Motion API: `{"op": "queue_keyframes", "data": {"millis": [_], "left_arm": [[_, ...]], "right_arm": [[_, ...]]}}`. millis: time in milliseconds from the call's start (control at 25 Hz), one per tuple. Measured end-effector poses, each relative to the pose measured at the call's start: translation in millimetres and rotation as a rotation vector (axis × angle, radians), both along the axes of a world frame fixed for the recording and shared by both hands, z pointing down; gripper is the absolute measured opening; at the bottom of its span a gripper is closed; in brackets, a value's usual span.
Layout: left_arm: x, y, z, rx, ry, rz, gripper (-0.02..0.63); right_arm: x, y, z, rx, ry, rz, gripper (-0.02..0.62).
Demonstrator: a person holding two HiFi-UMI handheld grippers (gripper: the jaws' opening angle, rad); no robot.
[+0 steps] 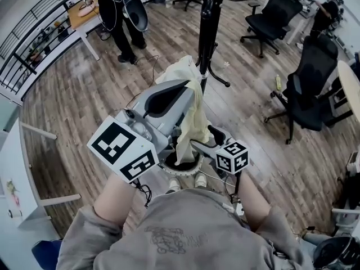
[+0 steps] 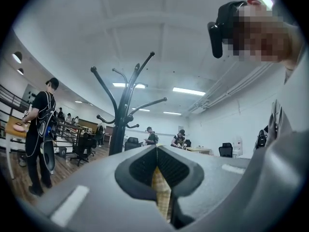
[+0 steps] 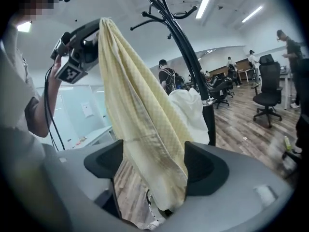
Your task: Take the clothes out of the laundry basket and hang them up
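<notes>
1. Jaws first: on our left gripper they're pressed together, pinching the top of the yellow cloth, and we can see the checked weave wedged between the pads.
2. Over on our right gripper they're spread wide. The yellow cloth hangs down through the gap, but as far as we can tell neither pad is pressing on it, so that hand isn't gripping anything.
3. From the head view, the left gripper holds the cloth up high and the right gripper sits lower, near the tail of the cloth. That tail dangles right over the laundry basket, which stands on the wooden floor just in front of us.
4. The coat stand is just beyond the basket. Its hooks look bare up top. A white cloth shows beside the pole, and we can't tell what it hangs from.
5. Our read is that the pull-out step is basically done for this piece, and we're at the sort-it-out-before-hanging step.
6. Next up, probably: close the right jaws on the cloth lower down so it doesn't swing, then lift both hands toward a free hook and drape it over. The left pinch has to hold the whole way, or the cloth drops back into the basket.
</notes>
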State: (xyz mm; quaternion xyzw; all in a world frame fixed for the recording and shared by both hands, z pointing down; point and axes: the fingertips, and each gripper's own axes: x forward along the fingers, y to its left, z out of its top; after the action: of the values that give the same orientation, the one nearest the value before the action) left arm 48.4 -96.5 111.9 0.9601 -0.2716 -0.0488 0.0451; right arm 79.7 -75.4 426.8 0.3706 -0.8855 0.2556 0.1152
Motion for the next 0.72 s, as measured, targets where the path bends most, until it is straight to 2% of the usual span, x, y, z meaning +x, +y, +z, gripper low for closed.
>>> {"op": "queue_keyframes", "data": {"millis": [240,360,520,560,600,720], "left_arm": [[-1.5,8.5,-23.6,0.028,0.022,0.007,0.005],[-6.6,13.0,-34.9,0.046,0.038,0.004,0.005],[-18.1,15.2,-43.7,0.066,0.043,-0.016,0.005],[-20.9,14.9,-43.3,0.068,0.037,-0.024,0.005],[-23.4,14.2,-41.7,0.066,0.030,-0.033,0.005],[-32.5,11.0,-32.2,0.048,0.019,-0.062,0.005]], "right_arm": [[6.8,-20.3,45.1,-0.021,0.077,0.014,0.556],[10.6,-25.5,70.5,-0.039,0.134,0.022,0.575],[14.1,-26.9,93.2,-0.087,0.138,0.036,0.572],[14.9,-27.2,95.4,-0.095,0.129,0.041,0.541],[16.6,-28.0,95.8,-0.102,0.116,0.052,0.474],[25.1,-32.0,92.0,-0.115,0.086,0.109,0.228]]}}
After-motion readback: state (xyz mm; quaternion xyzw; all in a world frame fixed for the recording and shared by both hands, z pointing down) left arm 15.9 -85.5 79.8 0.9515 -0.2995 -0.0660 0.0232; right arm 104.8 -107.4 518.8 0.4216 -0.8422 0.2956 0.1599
